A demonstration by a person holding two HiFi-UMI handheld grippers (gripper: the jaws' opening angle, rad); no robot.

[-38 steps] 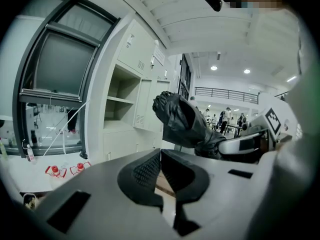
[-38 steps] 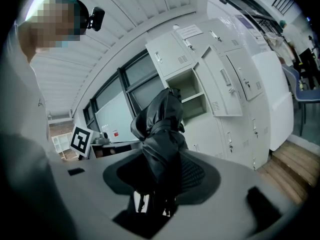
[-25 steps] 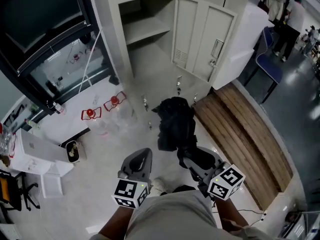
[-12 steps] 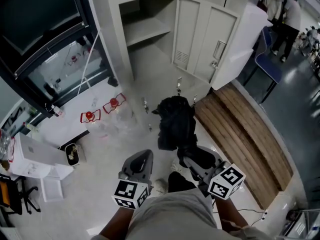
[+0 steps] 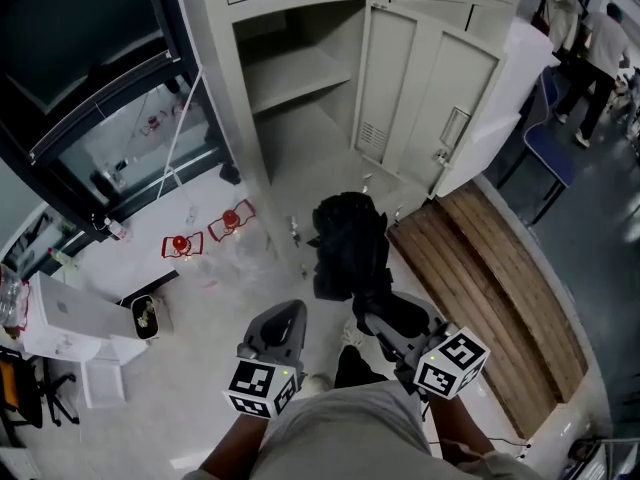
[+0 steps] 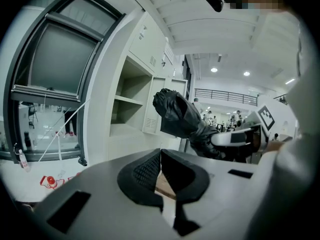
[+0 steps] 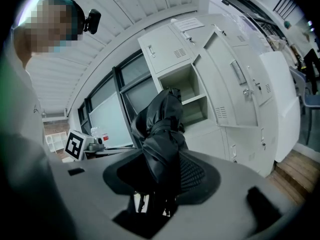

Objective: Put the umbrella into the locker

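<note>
I held the folded black umbrella [image 5: 349, 245] in my right gripper [image 5: 370, 311], the two pads pinched on its near end with the dark cloth bunched between them. Its long axis ran from those jaws away from me toward the far side. The free end pointed at the open compartment of the locker [image 5: 300, 80] and was tilted a little upward. The umbrella was in the air over the pale floor, short of the locker and not inside it.

In the right gripper view the umbrella [image 7: 159, 134] rose out of my right gripper [image 7: 161, 183] and covered part of the open compartment behind it. In the left gripper view the umbrella [image 6: 181, 117] lay across in front of the locker door.

My left gripper [image 5: 284, 315] was to the left of the right one, apart from the umbrella. Its jaws were pressed together with nothing between them, as the left gripper view showed for that gripper [image 6: 161, 167].

The locker door [image 5: 425, 103] stood swung out to the right, and a wooden bench [image 5: 495, 268] ran along the right. Small red objects [image 5: 205, 230] lay on the floor at the left, too small for me to name.

The pads hid the gripped end of the umbrella, so I could not tell whether it was the handle or the tip. Something thin hung below the right jaws, too dark to make out. The top of the locker was cut off in the head view, and my own body hid both my hands
</note>
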